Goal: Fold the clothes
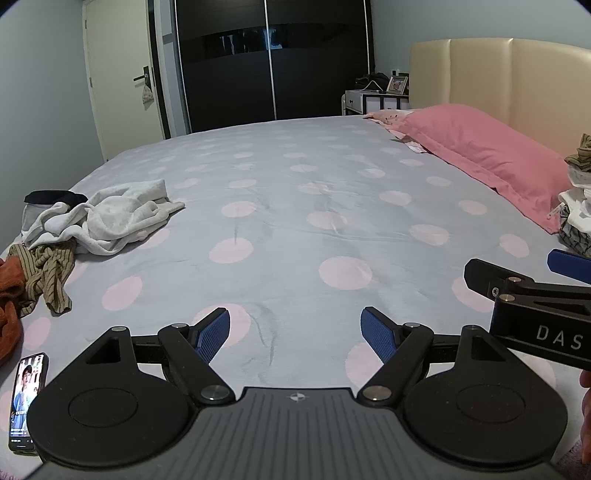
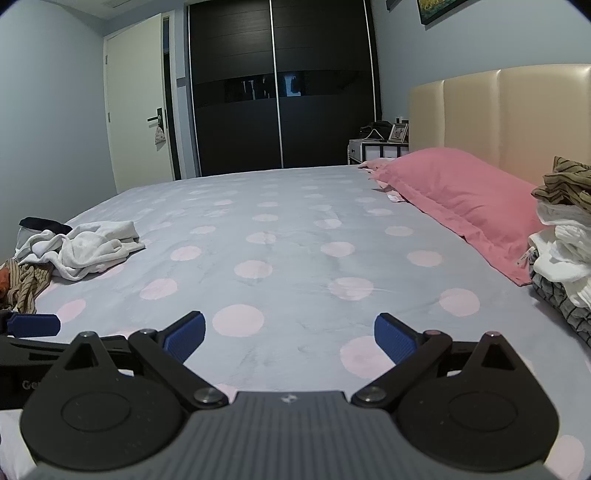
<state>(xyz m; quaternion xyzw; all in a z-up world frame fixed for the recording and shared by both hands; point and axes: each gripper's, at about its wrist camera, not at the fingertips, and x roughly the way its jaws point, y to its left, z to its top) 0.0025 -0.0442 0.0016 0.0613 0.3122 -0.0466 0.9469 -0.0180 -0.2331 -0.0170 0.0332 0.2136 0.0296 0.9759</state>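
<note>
Bed (image 1: 295, 206) with grey, pink-dotted cover, filling both views; dark sliding wardrobe (image 1: 273, 59) and door (image 1: 122, 74) behind. Pink pillow (image 1: 480, 155) against the headboard (image 1: 517, 81). Unfolded clothes: white garment (image 1: 110, 218), striped garment (image 1: 44, 273) and orange cloth (image 1: 9, 295), heaped at the bed's left edge. Folded stack (image 2: 561, 251) at right, beside the pillow. Left gripper (image 1: 295, 332) and right gripper (image 2: 290, 338) hover over bare cover, jaws spread, holding nothing; nothing lies between them and the heap. Left view alone shows a phone (image 1: 26, 398) with its screen lit; right view alone shows a picture frame corner (image 2: 439, 9).
</note>
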